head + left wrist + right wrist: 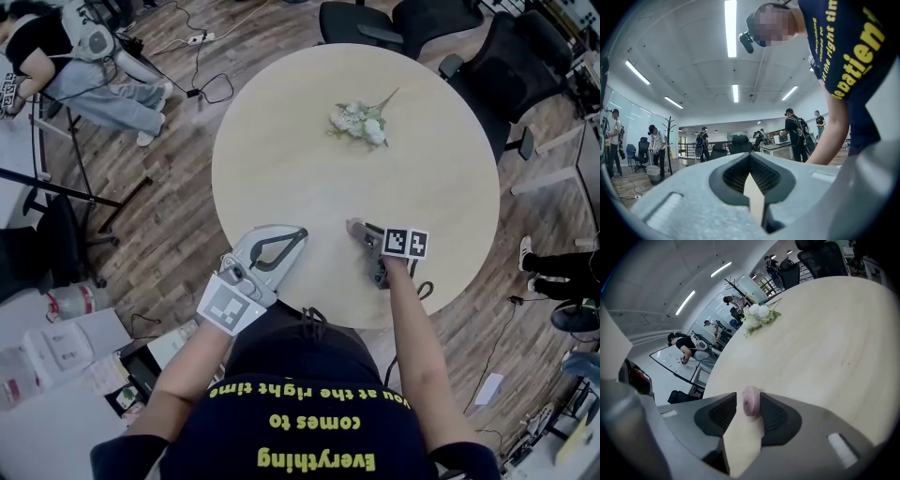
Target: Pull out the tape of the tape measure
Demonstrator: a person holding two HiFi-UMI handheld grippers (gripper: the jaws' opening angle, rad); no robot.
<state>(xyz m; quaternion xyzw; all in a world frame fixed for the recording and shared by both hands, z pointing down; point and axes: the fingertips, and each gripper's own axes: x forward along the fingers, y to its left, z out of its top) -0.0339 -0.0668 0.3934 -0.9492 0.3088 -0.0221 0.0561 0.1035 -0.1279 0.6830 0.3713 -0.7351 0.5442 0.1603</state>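
Nearest, at 7 o'clock on the round surface (281, 159), the left tool (292, 236) lies level by the edge with its jaws pressed together and nothing between them. At 5 o'clock the right tool (364, 234) tilts down at the surface with its jaws spread. A small pink round tape measure (751, 401) stands on edge between them: the right pad is at its face, and a gap shows on the left side, so it does not look gripped. To do this well, I judge the right tool should close squarely on the case's two flat faces and pin it low against the surface. The left tool should then open, take the tape's end tab and draw it away level and straight. No view shows where that tab sits. Toward 12 o'clock, well apart from both tools, lies a sprig of white flowers (360, 122). Beyond the rim is a wooden floor (178, 216), with dark office chairs (427, 23) from 12 to 2 o'clock and a seated person (84, 75) among cables at 10 o'clock.
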